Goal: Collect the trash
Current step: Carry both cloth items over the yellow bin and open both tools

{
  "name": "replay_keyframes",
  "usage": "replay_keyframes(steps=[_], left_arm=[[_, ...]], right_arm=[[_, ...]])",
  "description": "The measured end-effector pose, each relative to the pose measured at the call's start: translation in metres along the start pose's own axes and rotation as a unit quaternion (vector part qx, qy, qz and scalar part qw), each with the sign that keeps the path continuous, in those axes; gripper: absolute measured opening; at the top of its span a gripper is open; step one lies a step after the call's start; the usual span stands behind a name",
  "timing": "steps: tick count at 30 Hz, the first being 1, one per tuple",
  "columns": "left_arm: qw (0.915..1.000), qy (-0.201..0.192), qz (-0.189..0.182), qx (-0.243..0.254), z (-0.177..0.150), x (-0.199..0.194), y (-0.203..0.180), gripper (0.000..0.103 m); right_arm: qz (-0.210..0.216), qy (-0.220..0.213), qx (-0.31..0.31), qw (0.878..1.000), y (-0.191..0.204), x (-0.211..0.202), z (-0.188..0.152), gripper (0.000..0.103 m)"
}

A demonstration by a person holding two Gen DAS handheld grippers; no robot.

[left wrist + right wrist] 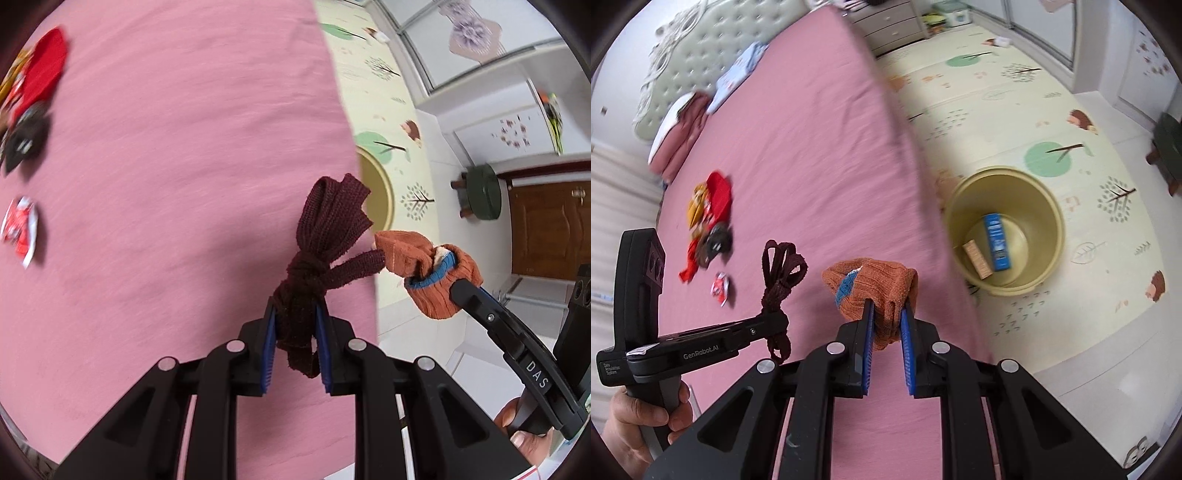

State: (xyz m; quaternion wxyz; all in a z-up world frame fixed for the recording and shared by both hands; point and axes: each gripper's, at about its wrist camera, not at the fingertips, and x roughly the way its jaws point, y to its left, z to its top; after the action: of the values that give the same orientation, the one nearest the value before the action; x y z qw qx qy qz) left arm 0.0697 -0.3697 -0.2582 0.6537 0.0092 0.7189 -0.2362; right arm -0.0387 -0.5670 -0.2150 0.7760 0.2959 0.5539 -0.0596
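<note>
My left gripper (295,325) is shut on a knotted dark maroon cloth strap (325,236), held above the pink bed (184,184). My right gripper (887,325) is shut on a bunched orange knit sock with a blue band (875,288). Each gripper shows in the other's view: the right one with the orange sock (436,280), the left one with the maroon strap (779,280). A yellow bin (1049,221) stands on the floor beside the bed, with a blue box (997,243) and a tan box (977,258) in it. Its rim (384,195) peeks past the bed edge.
A pile of red, yellow and black wrappers (709,221) and a small red-and-white wrapper (720,288) lie on the bed. Pillows (679,129) and a green headboard (676,55) are at its far end. A patterned play mat (1015,110) covers the floor; a dark stool (480,192) stands near a door.
</note>
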Motion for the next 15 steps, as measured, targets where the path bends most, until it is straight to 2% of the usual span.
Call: replay_keyframes(steps=[10,14,15], left_arm=[[0.9987,0.012,-0.009,0.049,0.041,0.034,-0.076,0.02],[0.9976,0.006,-0.034,0.06,0.063,0.039,-0.104,0.021],[0.997,0.001,-0.039,0.067,0.068,0.039,-0.112,0.023]], right_arm=[[-0.027,-0.022,0.039,0.999,-0.068,-0.015,0.028,0.014],[-0.038,-0.037,0.042,0.998,-0.082,-0.022,0.046,0.014],[-0.039,-0.042,0.043,0.997,-0.085,-0.024,0.051,0.018]])
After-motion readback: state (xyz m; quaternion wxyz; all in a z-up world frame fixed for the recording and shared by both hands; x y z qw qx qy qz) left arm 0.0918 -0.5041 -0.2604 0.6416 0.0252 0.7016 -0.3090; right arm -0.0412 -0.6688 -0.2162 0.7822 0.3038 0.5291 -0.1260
